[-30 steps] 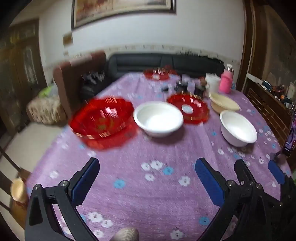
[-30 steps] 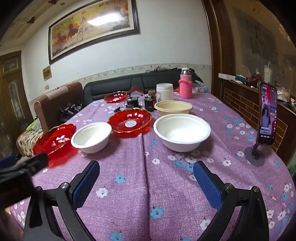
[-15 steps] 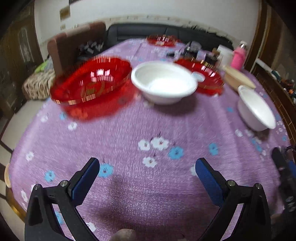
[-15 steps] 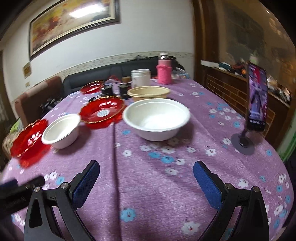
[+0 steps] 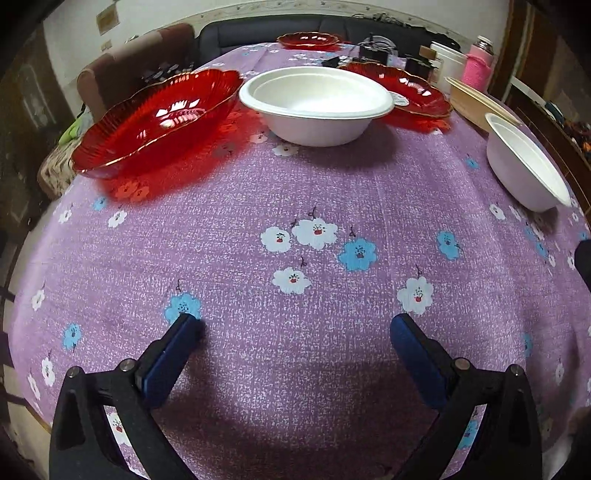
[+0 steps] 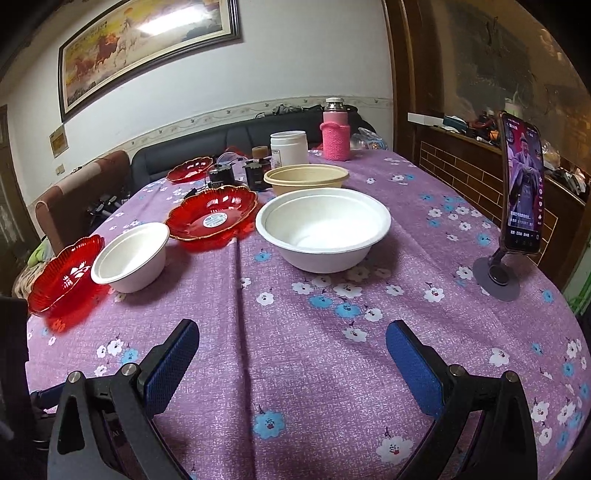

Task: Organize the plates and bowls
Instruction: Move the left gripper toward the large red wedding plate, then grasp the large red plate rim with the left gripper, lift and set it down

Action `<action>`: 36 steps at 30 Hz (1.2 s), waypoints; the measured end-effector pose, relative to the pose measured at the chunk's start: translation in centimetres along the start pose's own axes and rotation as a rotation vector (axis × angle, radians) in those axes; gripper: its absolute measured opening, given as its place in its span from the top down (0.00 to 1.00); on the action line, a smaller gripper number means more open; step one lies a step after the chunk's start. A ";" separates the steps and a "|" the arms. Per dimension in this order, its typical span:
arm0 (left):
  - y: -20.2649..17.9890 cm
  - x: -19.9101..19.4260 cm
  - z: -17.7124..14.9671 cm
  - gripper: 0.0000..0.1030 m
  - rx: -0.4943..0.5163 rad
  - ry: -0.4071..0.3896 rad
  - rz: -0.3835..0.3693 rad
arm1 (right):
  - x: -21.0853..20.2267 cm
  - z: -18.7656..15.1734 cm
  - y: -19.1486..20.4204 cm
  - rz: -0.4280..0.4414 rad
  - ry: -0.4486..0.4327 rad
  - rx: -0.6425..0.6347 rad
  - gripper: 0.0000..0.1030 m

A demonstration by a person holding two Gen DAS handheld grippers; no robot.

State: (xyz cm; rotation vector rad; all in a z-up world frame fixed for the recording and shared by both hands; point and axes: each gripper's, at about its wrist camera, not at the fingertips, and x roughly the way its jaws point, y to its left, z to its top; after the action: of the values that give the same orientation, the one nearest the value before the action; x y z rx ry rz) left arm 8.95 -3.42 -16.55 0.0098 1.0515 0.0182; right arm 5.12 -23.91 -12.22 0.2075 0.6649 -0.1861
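Note:
On the purple flowered tablecloth stand a red glass plate (image 5: 159,118) at the left, a white bowl (image 5: 316,105) beside it, a second red plate (image 5: 410,92) behind, and another white bowl (image 5: 524,166) at the right. My left gripper (image 5: 295,328) is open and empty, low over the cloth in front of them. In the right wrist view I see the large white bowl (image 6: 323,229), the smaller white bowl (image 6: 129,256), red plates (image 6: 212,216) (image 6: 64,278), a beige bowl (image 6: 306,177) and a far red plate (image 6: 190,170). My right gripper (image 6: 291,336) is open and empty.
A phone on a stand (image 6: 521,192) is at the table's right edge. A pink-sleeved flask (image 6: 336,131), a white jar (image 6: 288,147) and small dark items (image 6: 236,173) crowd the far end. A brown chair (image 6: 74,195) and black sofa (image 5: 258,31) stand beyond.
The left gripper has dropped lower and moved forward toward the left red plate and white bowl. The right gripper has swung back slightly left. Both jaws stay open.

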 end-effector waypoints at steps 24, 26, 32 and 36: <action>22.5 -8.9 9.7 0.08 -0.254 -0.302 0.059 | 4.8 4.5 13.2 0.727 0.339 0.013 0.11; 24.0 -6.4 11.5 0.08 -0.300 -0.252 0.035 | 6.9 4.7 15.0 0.742 0.395 0.040 0.17; 26.4 -0.9 15.2 0.08 -0.337 -0.181 0.049 | 12.4 4.6 19.1 0.728 0.536 0.120 0.24; 27.1 2.2 17.0 0.08 -0.344 -0.134 0.065 | 14.7 4.6 20.7 0.702 0.578 0.142 0.27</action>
State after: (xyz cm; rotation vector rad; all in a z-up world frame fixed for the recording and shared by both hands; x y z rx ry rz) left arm 24.53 23.77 -9.61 -0.2632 0.9025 0.2539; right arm 24.05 -6.67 -15.25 0.6304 1.1096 0.5230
